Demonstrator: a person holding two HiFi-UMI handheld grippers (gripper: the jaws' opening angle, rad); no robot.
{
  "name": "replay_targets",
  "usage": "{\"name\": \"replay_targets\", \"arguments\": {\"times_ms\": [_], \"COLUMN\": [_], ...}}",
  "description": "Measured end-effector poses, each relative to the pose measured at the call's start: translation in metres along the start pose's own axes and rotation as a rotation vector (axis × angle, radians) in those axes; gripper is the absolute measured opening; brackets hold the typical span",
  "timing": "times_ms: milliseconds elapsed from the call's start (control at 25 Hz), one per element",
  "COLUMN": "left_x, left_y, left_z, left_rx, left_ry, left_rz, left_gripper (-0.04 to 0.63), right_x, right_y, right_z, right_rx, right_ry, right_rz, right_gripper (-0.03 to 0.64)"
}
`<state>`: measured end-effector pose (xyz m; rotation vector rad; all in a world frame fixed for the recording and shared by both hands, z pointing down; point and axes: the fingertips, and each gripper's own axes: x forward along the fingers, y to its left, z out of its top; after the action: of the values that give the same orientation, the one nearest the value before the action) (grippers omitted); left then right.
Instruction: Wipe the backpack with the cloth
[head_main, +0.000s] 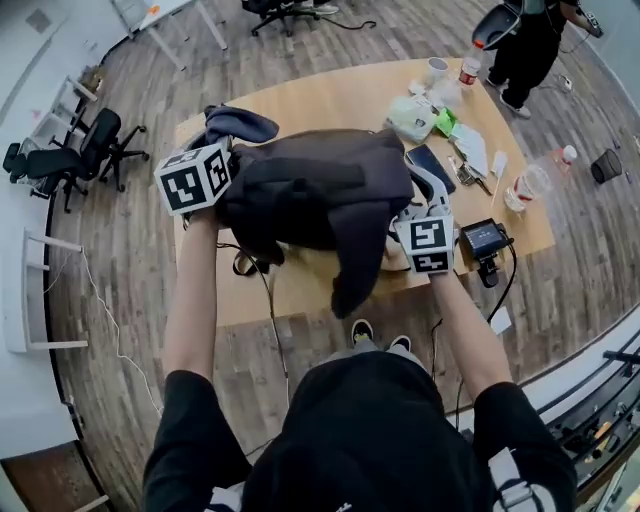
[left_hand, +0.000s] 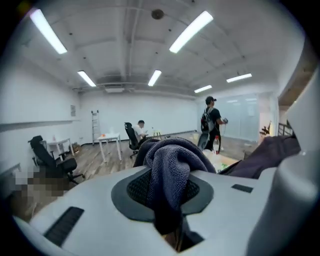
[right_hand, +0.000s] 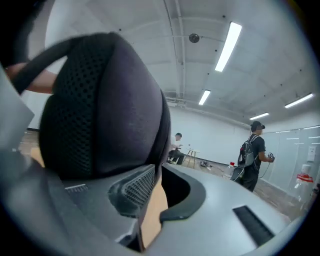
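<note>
A wooden table (head_main: 300, 100) stands on an office's plank floor. The dark backpack (head_main: 320, 185) hangs over the table's near edge, and the right gripper's (right_hand: 152, 200) narrow jaws pinch its fabric. The left gripper (left_hand: 170, 200) clamps the grey-blue cloth (left_hand: 172, 170) above the table.

I see wooden tabletop (head_main: 330, 95) cluttered at right end: red-capped bottle (head_main: 470, 66), green packet (head_main: 445, 122), small screen device (head_main: 485, 240) at near edge. Black office chairs (head_main: 95, 150) on plank floor (head_main: 130, 250), left. Person in black (head_main: 527, 45) stands beyond far corner; another (left_hand: 140, 131) sits near ladder (left_hand: 94, 126).
</note>
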<state>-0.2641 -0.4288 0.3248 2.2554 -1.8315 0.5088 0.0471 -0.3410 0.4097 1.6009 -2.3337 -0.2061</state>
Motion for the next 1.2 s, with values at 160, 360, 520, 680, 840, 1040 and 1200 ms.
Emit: {"name": "replay_targets", "arguments": {"times_ms": [160,360,520,680,840,1040,1200], "left_x": [-0.075,-0.197,-0.284,-0.315,-0.329,-0.335,-0.347], "left_y": [-0.017,-0.055,-0.126,-0.218,-0.285,-0.329,-0.343], "left_z": [-0.006,-0.001,0.015,-0.002,-0.025,-0.044,-0.045], "left_rx": [-0.04,0.097,0.085,0.241,0.348,0.4,0.284], "left_ry": [-0.256,-0.486,-0.6,-0.521,-0.454,-0.393,-0.377], "left_rz": [-0.108,-0.298,-0.666,-0.878,-0.96,-1.008,-1.078], "left_gripper": [0.087,0.087,0.087,0.087,0.087,0.087,0.087], "right_x": [0.005,-0.112,-0.192,-0.249,-0.275,-0.291,-0.308], "right_y": [-0.041,-0.038,0.044,0.12,0.147,0.148,0.124], "right_z": [0.002,0.092,0.165,0.194,0.187,0.164,0.155], "right_rx": [-0.021,0.073,0.141,0.118,0.127,0.05,0.251], "right_ry": [-0.043,-0.399,-0.587,-0.626,-0.561,-0.53,-0.548], "right_rz": [-0.01,0.177,0.6,0.977,1.142,1.164,1.22], "right_gripper": [0.048,0.065,0.182,0.271,0.344,0.344,0.278]}}
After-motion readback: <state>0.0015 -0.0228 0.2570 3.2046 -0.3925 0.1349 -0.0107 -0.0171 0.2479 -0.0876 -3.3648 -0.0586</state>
